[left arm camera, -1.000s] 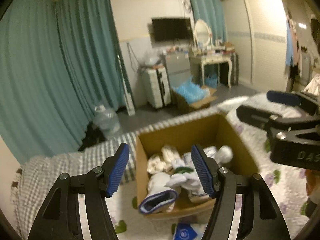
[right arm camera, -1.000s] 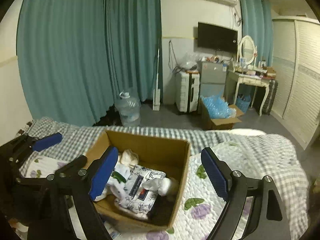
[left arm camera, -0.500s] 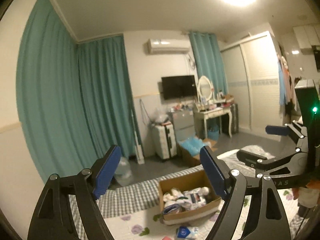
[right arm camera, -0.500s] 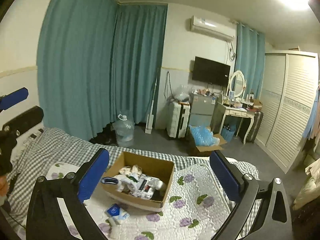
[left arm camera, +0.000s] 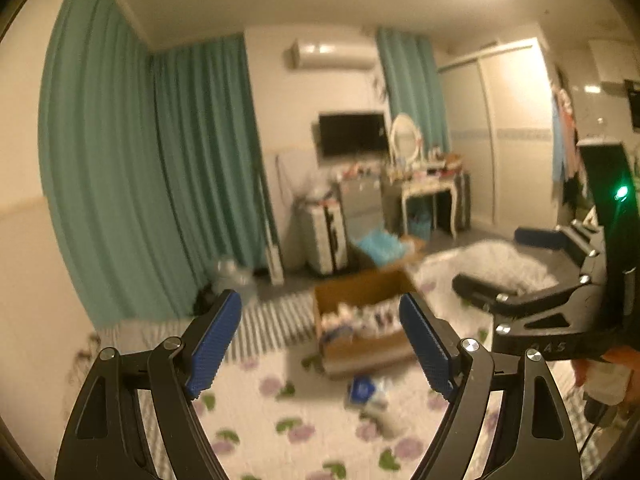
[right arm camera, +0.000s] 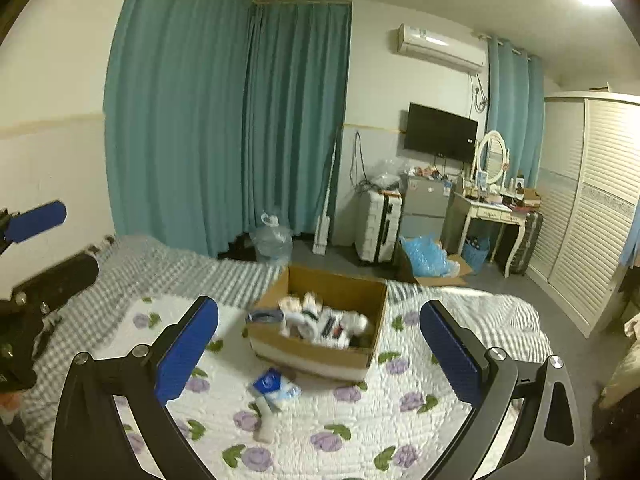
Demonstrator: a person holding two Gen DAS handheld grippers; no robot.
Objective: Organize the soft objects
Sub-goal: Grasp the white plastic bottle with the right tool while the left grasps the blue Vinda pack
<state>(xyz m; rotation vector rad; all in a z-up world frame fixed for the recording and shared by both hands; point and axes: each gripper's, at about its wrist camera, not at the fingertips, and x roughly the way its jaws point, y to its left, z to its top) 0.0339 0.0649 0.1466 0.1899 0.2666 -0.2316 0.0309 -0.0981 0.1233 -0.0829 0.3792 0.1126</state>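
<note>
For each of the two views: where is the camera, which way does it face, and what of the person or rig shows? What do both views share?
Left wrist: sits on the left claw, raised above the bed, facing the cardboard box and the far wall; its open blue-padded fingers frame the view, the right claw at the right edge.
Right wrist: sits on the right claw, looking down over the quilt at the box; the left claw shows at the left edge.
Shared: box, quilt, teal curtains, television.
</note>
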